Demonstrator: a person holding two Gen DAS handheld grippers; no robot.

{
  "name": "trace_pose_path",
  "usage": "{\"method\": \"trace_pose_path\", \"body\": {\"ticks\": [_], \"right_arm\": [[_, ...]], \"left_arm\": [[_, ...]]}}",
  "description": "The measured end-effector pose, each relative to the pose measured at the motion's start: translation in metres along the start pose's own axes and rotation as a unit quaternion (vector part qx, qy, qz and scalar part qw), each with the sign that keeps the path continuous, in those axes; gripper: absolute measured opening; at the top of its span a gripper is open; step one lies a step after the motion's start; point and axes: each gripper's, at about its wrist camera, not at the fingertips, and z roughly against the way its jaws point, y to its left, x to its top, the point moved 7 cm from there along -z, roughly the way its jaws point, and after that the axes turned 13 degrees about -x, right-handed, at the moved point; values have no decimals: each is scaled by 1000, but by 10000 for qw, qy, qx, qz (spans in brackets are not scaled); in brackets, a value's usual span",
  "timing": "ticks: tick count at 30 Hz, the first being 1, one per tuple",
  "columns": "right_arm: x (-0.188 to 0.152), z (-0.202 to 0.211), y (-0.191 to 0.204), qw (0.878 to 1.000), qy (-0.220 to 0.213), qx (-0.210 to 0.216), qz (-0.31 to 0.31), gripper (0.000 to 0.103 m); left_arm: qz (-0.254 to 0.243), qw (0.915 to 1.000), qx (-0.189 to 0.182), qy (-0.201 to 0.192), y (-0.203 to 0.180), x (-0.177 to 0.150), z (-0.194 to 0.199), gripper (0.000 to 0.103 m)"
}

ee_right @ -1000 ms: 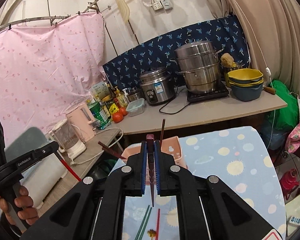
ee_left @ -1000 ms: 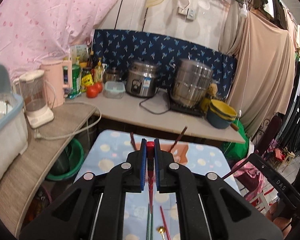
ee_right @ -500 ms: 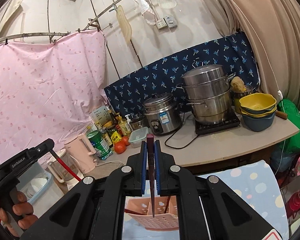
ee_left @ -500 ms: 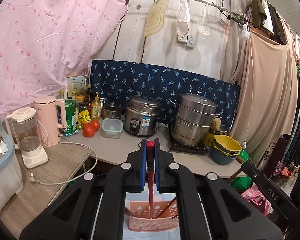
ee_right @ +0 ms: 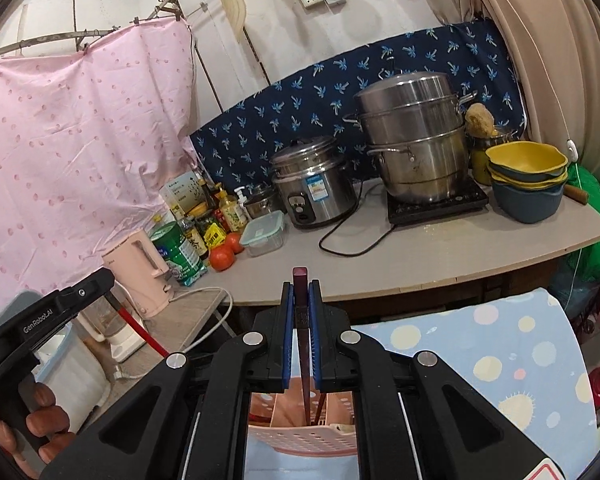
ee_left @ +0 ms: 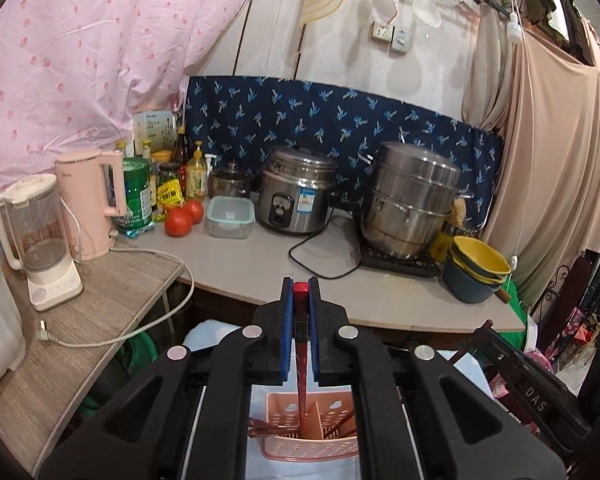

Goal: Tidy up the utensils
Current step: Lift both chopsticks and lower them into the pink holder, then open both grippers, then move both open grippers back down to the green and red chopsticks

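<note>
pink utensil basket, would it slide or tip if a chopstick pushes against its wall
The pink utensil basket looks like thin perforated plastic, so it is probably light and may slide on the cloth. It is low and wide, so tipping seems less likely. The few chopsticks leaning inside add little weight.

counter: rice cooker (ee_left: 296, 196) | steamer pot (ee_left: 410, 200) | two tomatoes (ee_left: 178, 222); pink kettle (ee_left: 90, 204) beside blender (ee_left: 40, 236)

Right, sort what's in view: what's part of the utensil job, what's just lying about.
Job:
- red chopstick in left tool
- dark chopstick in right tool
- pink utensil basket

Lying about:
- rice cooker
- steamer pot
- tomatoes
- pink kettle
- blender
</note>
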Motion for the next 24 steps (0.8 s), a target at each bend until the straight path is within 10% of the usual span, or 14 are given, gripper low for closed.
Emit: {"method": "trace_pose_path", "body": {"ticks": [12, 17, 24], "right_arm": [[-29, -18, -5, 9995, 268, -147, 69, 15], [-25, -10, -11, 9996, 201, -180, -16, 24], [-28, 12, -10, 9998, 144, -149, 68, 24]], "left_arm": [[142, 9996, 130, 212, 11, -28, -16, 8], [174, 9995, 191, 162, 12, -31, -9, 35], [195, 9994, 205, 213, 10, -37, 6, 36]]}}
